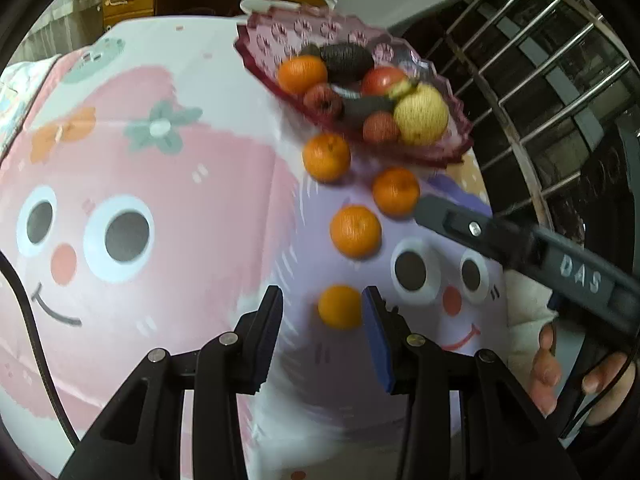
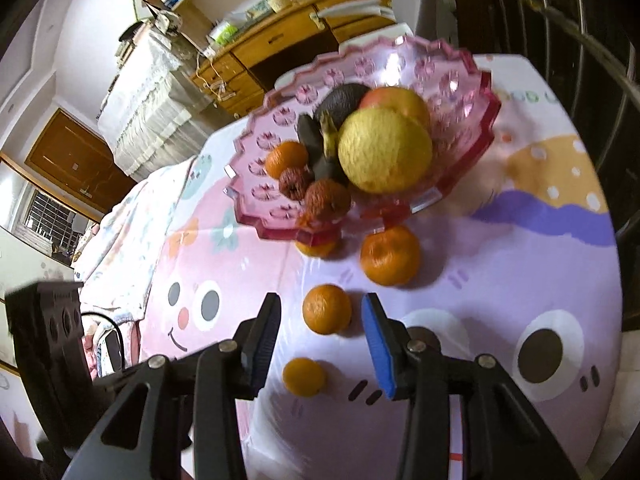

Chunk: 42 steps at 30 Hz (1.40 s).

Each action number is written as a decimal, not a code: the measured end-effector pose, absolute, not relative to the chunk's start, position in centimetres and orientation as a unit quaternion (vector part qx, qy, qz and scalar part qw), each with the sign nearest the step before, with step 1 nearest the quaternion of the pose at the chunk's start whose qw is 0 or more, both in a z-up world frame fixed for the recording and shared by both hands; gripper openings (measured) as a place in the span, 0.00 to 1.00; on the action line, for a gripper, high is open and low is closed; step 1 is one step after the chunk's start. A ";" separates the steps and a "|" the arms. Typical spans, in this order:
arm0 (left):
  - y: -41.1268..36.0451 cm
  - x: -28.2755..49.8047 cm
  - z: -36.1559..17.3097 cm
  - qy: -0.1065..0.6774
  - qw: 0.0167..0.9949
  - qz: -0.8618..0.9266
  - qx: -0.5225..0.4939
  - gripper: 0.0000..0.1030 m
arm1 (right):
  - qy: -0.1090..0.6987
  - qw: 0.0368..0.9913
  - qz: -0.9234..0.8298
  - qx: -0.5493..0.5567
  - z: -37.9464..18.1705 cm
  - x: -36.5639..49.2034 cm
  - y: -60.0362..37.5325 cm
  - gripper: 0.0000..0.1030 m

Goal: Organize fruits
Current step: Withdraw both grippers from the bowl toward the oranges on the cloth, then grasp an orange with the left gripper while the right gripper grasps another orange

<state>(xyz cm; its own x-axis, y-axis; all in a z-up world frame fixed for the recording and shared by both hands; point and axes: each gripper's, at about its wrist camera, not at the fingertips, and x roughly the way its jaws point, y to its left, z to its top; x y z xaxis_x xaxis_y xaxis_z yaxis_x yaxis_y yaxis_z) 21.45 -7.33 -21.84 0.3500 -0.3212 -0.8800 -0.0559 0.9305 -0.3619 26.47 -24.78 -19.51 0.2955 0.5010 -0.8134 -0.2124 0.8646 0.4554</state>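
A pink glass fruit bowl (image 1: 448, 148) (image 2: 476, 92) holds a yellow pear (image 1: 421, 114) (image 2: 385, 150), an apple, avocados, lychees and a tangerine. Several loose tangerines lie on the cartoon tablecloth in front of it. My left gripper (image 1: 322, 306) is open, with the nearest tangerine (image 1: 340, 306) between its fingertips, close to the right pad. My right gripper (image 2: 320, 312) is open above another tangerine (image 2: 327, 309); its finger also shows in the left wrist view (image 1: 472, 228). A larger tangerine (image 2: 390, 255) and a small one (image 2: 304, 371) lie nearby.
The round table (image 1: 132, 160) has a pink and purple cartoon cloth. A metal railing (image 1: 540, 60) stands at the right. Wooden cabinets (image 2: 280, 40) and a cloth-covered stack are beyond the table. The table edge runs close on the right (image 2: 612, 240).
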 end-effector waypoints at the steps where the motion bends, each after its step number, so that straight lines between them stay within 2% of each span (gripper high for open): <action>1: -7.5 21.3 -22.1 0.567 0.803 -0.083 -0.167 0.38 | 0.556 0.789 0.224 0.133 -19.8 26.6 -24.7 0.41; 14: -9.7 21.2 -23.7 0.579 0.796 -0.093 -0.151 0.38 | 0.620 0.742 0.221 0.127 -23.5 27.9 -22.3 0.41; 29: -11.4 22.5 -24.7 0.571 0.804 -0.098 -0.133 0.38 | 0.634 0.732 0.230 0.101 -24.7 28.5 -20.9 0.41; 32: -11.4 22.5 -24.7 0.567 0.808 -0.096 -0.129 0.33 | 0.635 0.731 0.229 0.097 -24.8 28.6 -20.8 0.41; 34: -11.3 22.5 -24.7 0.565 0.810 -0.094 -0.127 0.28 | 0.634 0.732 0.229 0.095 -24.7 28.6 -20.7 0.37; 42: -10.5 21.9 -24.5 0.562 0.811 -0.091 -0.134 0.26 | 0.635 0.730 0.234 0.095 -24.7 28.6 -21.0 0.36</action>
